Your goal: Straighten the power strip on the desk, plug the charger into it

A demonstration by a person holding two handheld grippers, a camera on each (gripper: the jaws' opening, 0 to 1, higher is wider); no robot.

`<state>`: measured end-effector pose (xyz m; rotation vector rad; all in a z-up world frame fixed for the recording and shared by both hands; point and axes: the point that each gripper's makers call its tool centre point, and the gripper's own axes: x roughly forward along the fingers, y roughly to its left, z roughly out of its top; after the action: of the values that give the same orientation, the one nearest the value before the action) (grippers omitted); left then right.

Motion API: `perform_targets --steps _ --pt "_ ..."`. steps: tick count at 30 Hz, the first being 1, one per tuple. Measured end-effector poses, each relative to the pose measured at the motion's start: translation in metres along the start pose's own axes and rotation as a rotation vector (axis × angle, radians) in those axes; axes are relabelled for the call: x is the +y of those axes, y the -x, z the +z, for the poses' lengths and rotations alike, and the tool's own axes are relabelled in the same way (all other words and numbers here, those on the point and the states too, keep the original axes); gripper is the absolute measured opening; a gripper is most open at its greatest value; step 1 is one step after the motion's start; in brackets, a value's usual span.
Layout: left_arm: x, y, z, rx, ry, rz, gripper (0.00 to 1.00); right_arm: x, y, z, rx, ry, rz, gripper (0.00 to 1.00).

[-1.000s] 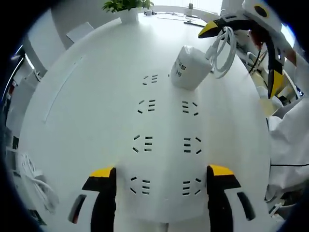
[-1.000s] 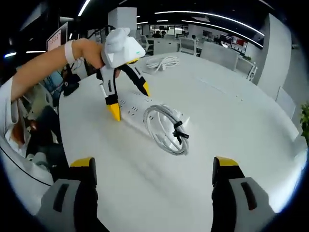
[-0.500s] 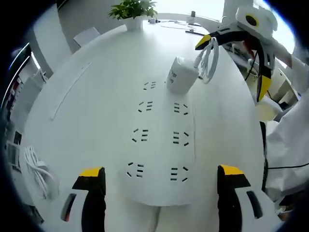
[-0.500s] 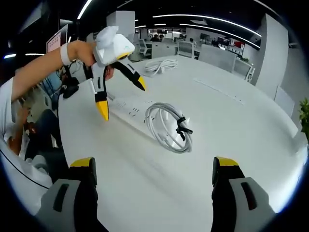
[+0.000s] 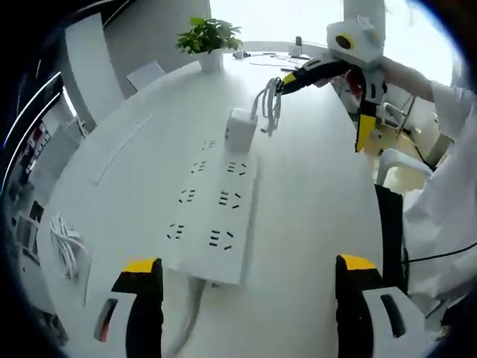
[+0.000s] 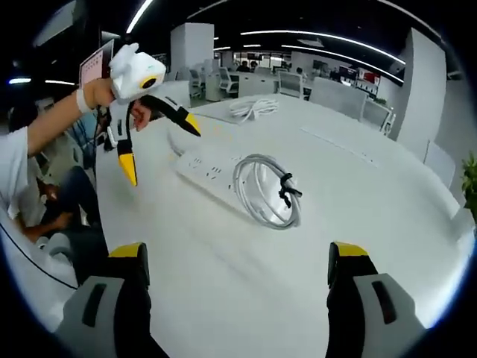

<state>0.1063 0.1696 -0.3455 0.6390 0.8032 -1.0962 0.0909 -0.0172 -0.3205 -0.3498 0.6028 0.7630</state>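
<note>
A long white power strip (image 5: 216, 209) lies on the white desk (image 5: 313, 194), running away from my left gripper (image 5: 248, 268), which hangs open above its near end. A white charger block (image 5: 240, 128) stands on the strip's far end, with its coiled white cable (image 5: 268, 108) beside it. My right gripper (image 5: 326, 108) reaches in from the far right, open, one yellow tip close to the coil. In the right gripper view the strip (image 6: 205, 168) and coil (image 6: 268, 190) lie ahead of my open right gripper (image 6: 238, 253). The left gripper (image 6: 159, 145) hovers beyond the strip.
A potted plant (image 5: 209, 37) stands at the desk's far edge. A second bundle of white cable (image 5: 65, 246) lies near the left edge, also seen as a bundle (image 6: 253, 107) at the back. The person's sleeve (image 5: 447, 216) is on the right. Office chairs (image 6: 328, 93) line the far side.
My left gripper has lifted and pulled back from the power strip, so the whole strip now shows. The right gripper stays open near the coil.
</note>
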Motion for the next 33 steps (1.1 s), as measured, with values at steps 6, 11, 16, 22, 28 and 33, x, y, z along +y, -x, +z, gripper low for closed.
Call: perform_targets --steps 6,11,16,22,28,33 --pt "-0.01 0.012 -0.007 -0.079 0.054 0.063 0.96 0.0 0.008 -0.004 -0.018 -0.014 0.001 0.97" --pt "-0.026 0.03 -0.018 -0.113 0.11 0.126 0.96 0.01 0.019 -0.01 -0.024 -0.001 0.004 0.97" --pt "-0.041 0.054 -0.019 -0.208 0.201 0.2 0.96 0.017 0.029 -0.015 -0.052 0.021 -0.013 0.97" --pt "-0.078 0.073 -0.023 -0.263 0.231 0.218 0.96 0.022 0.045 -0.021 -0.068 -0.011 -0.022 0.97" --pt "-0.108 0.085 -0.027 -0.311 0.241 0.225 0.96 0.024 0.06 -0.019 -0.113 -0.017 -0.056 0.97" --pt "-0.121 0.098 -0.042 -0.314 0.286 0.273 0.96 0.027 0.061 -0.026 -0.125 -0.072 -0.074 0.97"
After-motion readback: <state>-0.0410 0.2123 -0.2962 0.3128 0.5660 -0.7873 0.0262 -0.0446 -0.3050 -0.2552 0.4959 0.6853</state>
